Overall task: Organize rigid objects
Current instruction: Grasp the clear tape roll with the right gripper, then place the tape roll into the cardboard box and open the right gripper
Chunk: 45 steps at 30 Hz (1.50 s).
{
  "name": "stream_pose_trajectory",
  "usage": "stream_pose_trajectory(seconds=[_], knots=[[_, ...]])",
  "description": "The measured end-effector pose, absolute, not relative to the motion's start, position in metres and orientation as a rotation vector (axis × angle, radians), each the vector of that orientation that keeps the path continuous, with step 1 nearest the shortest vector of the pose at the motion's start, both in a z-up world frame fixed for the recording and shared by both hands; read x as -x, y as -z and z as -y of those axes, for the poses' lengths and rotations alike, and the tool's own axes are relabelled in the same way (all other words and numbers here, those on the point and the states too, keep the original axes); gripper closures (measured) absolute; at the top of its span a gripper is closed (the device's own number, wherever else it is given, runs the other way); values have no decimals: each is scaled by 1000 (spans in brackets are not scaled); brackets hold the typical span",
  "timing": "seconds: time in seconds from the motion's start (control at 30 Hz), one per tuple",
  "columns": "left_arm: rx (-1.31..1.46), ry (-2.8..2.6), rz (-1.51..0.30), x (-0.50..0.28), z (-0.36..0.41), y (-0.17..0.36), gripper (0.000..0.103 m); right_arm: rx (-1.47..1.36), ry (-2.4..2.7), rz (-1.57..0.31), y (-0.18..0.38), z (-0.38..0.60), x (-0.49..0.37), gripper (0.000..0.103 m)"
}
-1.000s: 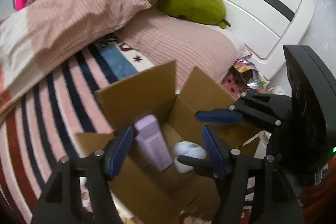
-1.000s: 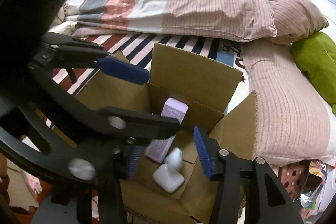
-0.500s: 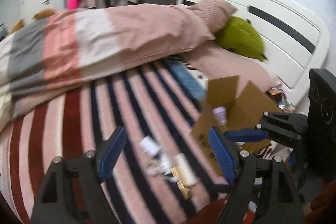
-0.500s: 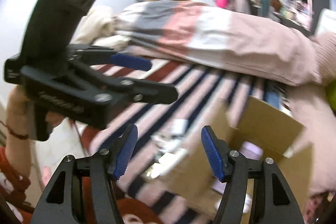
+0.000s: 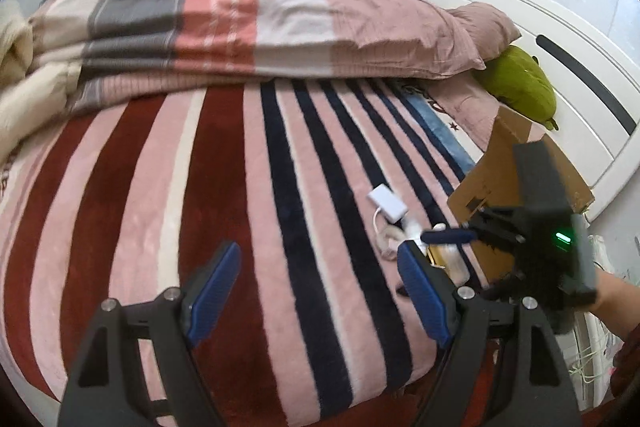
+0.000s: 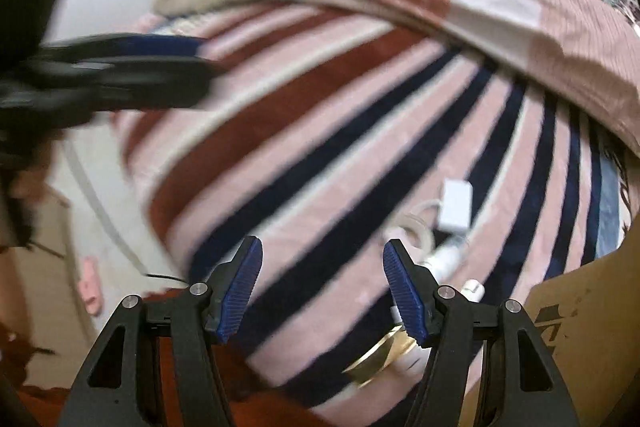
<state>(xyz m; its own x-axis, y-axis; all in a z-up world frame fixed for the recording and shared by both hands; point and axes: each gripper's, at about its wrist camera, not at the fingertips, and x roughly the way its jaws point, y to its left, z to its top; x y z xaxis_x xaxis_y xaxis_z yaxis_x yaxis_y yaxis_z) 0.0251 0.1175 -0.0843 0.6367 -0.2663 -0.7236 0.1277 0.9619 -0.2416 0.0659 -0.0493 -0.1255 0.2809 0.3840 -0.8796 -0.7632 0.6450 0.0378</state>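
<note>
A small cluster of loose rigid items lies on the striped pink, maroon and navy blanket (image 5: 248, 187) covering the bed: a flat white rectangular adapter with a short white cable (image 5: 387, 203), a white tube-like bottle (image 6: 446, 257) and a gold-coloured box or band (image 6: 380, 357), partly hidden by the right claw's finger. Just beside them stands the open brown cardboard box (image 5: 516, 167), where such items seemingly belong. The step in hand looks like reaching for the next piece. The right claw (image 6: 322, 291) hovers spread wide and empty, just short of the cluster; the left claw (image 5: 316, 291) is likewise agape, holding nothing. Next move calls for lowering the right claw astride one item, closing squarely, then carrying it over the box wall
</note>
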Motion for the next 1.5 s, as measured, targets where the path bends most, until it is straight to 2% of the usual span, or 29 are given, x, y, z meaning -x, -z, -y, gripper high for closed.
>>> stream_pose_trajectory(seconds=[0.3,0.43,0.63,0.67,0.7,0.77,0.97,1.13,1.2,1.27,1.3,1.37,1.47,1.5], knots=[[198,232,-862,-25,-124,96,25,530,-649,-1043,176,46,-117,43],[191,224,-867,-25,-124,97,25,472,-757,-1108,178,44,-118,44],[186,225,-869,-24,-122,96,25,462,-829,-1085,173,45,-107,44],[183,226,-871,-24,-121,96,25,468,-822,-1089,175,46,-108,48],[182,226,-873,-24,-121,96,25,471,-812,-1093,177,47,-108,66],[183,230,-882,-24,-118,97,25,469,-810,-1096,180,49,-108,66],[201,308,-895,-29,-101,90,25,460,-846,-1004,152,51,-90,66],[207,431,-884,-38,-69,67,26,420,-911,-876,98,54,-66,66],[212,485,-876,-44,-54,55,32,412,-925,-817,76,59,-56,66],[213,530,-876,-50,-40,46,45,417,-917,-771,58,66,-49,66],[203,552,-875,-53,-31,40,48,417,-915,-750,50,70,-46,66],[188,594,-877,-60,-11,31,59,402,-901,-720,37,85,-43,66],[159,663,-886,-72,24,18,68,388,-866,-692,24,104,-43,66],[144,675,-887,-77,35,15,68,378,-850,-686,21,113,-45,66]])
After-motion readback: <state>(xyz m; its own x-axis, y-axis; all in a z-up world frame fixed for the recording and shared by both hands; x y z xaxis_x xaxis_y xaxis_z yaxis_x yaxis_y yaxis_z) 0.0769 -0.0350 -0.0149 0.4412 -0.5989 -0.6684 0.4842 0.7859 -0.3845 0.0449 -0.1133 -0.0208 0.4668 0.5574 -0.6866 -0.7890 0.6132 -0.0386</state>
